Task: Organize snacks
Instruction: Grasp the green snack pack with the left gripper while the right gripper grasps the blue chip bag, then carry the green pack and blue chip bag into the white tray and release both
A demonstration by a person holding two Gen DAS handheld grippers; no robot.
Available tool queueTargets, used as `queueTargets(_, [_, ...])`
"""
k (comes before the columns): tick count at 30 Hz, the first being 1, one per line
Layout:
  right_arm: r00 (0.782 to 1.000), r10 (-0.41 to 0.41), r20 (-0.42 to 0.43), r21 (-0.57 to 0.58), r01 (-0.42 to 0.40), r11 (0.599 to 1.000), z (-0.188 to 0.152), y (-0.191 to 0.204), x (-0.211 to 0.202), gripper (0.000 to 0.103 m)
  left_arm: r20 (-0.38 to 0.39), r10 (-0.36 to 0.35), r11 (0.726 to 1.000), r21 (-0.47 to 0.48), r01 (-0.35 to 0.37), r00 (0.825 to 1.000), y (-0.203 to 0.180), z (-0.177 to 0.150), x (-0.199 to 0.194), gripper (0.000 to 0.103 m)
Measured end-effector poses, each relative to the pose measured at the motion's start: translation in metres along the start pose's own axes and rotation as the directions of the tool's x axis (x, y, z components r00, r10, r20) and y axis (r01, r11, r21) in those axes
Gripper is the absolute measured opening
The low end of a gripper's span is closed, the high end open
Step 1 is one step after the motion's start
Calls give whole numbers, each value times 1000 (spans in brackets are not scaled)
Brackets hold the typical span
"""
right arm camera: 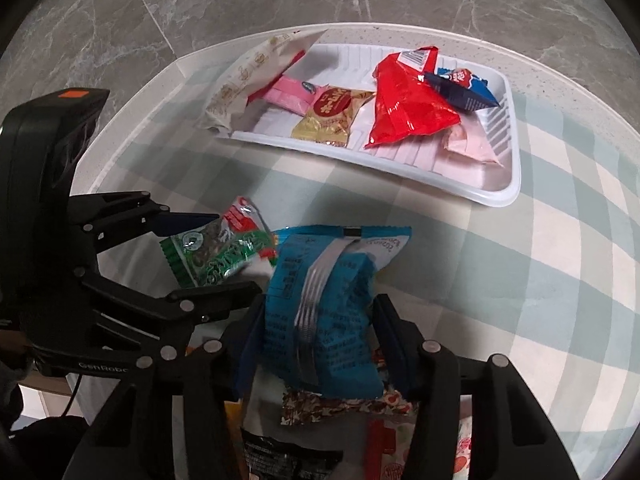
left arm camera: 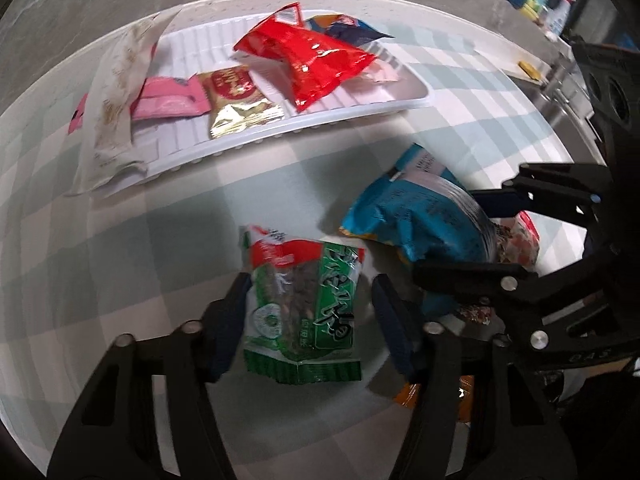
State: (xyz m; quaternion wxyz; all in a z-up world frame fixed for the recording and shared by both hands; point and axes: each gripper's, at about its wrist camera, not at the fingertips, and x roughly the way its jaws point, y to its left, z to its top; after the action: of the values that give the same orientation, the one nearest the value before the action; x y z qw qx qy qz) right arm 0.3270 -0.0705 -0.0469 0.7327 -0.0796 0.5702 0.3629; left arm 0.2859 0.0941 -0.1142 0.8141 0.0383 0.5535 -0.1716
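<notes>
A white ribbed tray (left arm camera: 404, 98) (right arm camera: 508, 184) holds a red bag (left arm camera: 308, 56) (right arm camera: 404, 108), a gold packet (left arm camera: 236, 98) (right arm camera: 332, 114), pink packets (left arm camera: 168, 98) (right arm camera: 288, 92), a dark blue packet (right arm camera: 460, 88) and a long cream packet (left arm camera: 120, 92) (right arm camera: 248, 80). My left gripper (left arm camera: 310, 312) (right arm camera: 208, 256) straddles a green and red snack packet (left arm camera: 300, 308) (right arm camera: 216, 256); the right jaw stands apart from it. My right gripper (right arm camera: 316, 344) (left arm camera: 492, 236) is shut on a blue snack bag (right arm camera: 320, 312) (left arm camera: 416, 216).
More packets lie under the right gripper: a speckled brown one (right arm camera: 340, 404), a black one (right arm camera: 288, 452) and an orange one (left arm camera: 408, 394). The table has a pale green checked cloth (right arm camera: 520, 260). Grey marble floor (right arm camera: 240, 0) lies beyond the table edge.
</notes>
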Motion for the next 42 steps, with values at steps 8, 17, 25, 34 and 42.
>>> queueTargets(8, [994, 105, 35, 67, -107, 992, -2, -14, -7, 44, 26, -73, 997, -33, 73, 997, 7, -3, -3, 36])
queueTargets(17, [967, 232, 106, 233, -251, 940, -5, -46, -21, 43, 66, -149, 982, -111, 155, 987, 19, -7, -18, 36])
queueTargets(25, [944, 283, 168, 302, -322, 897, -1, -61, -35, 43, 133, -185, 970, -136, 202, 974, 24, 5, -44, 36])
queueTargets(34, [932, 293, 212, 308, -348, 886, 18, -65, -43, 43, 188, -195, 963, -152, 224, 963, 35, 27, -62, 36])
queueTargets(42, [931, 288, 224, 313, -349, 883, 40, -71, -39, 43, 217, -186, 959, -172, 225, 958, 52, 51, -64, 36])
